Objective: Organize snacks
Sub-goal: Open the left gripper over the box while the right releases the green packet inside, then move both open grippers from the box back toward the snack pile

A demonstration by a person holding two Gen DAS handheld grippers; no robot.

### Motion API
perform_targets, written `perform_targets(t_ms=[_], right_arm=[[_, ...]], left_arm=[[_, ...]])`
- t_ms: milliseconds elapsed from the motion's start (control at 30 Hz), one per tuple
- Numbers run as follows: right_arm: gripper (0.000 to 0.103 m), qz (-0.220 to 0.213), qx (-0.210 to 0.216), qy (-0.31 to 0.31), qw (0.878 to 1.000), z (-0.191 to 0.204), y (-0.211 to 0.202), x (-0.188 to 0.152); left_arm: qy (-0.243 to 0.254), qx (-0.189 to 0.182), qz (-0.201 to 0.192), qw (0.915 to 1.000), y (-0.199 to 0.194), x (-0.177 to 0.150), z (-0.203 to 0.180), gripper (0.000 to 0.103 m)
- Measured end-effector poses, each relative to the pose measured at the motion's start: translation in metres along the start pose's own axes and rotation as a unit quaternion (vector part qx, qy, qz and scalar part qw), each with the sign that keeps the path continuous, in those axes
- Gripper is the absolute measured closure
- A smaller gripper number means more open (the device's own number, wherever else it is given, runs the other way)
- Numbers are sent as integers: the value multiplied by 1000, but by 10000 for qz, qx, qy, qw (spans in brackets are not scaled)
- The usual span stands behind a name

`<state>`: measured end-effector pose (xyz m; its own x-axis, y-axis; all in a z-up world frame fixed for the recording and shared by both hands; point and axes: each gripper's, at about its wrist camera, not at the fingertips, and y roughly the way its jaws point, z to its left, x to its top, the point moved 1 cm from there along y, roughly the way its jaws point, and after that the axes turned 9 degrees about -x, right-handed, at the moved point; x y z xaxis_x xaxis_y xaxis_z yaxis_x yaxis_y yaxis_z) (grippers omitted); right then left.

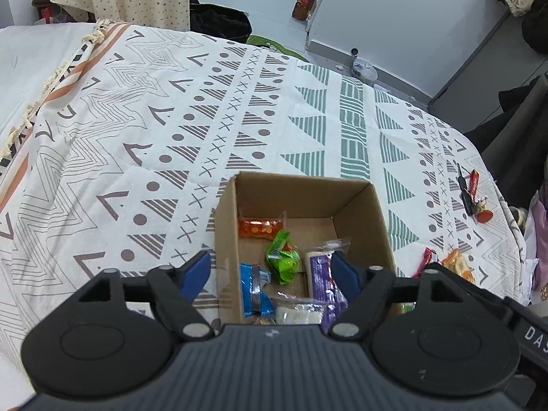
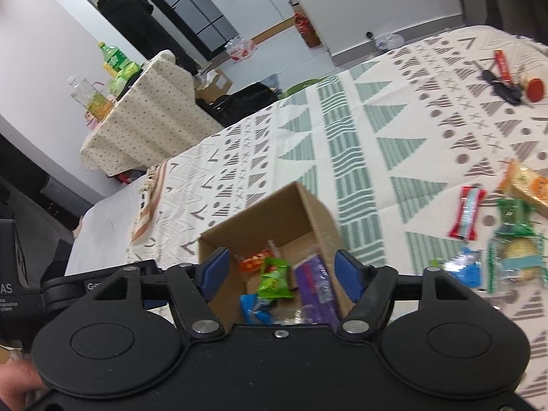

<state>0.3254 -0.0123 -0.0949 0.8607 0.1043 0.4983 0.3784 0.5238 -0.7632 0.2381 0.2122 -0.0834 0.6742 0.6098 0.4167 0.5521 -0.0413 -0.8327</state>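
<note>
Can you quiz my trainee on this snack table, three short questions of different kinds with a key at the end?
1. True or false: the green snack packet lies inside the cardboard box.
2. Multiple choice: the red packet in the right wrist view lies A) in the box, B) on the patterned cloth outside the box, C) between gripper fingers.
3. Fill in: the left hand-held gripper and right hand-held gripper are both ____, holding nothing.

Key: 1 true. 2 B. 3 open.
</note>
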Motion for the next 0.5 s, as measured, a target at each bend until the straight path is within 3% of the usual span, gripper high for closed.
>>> perform_targets(t_ms=[500], right_arm=[[7, -255, -324, 134, 9991, -58, -52, -13]], left_arm=[[379, -302, 37, 9988, -11, -33, -54, 20]])
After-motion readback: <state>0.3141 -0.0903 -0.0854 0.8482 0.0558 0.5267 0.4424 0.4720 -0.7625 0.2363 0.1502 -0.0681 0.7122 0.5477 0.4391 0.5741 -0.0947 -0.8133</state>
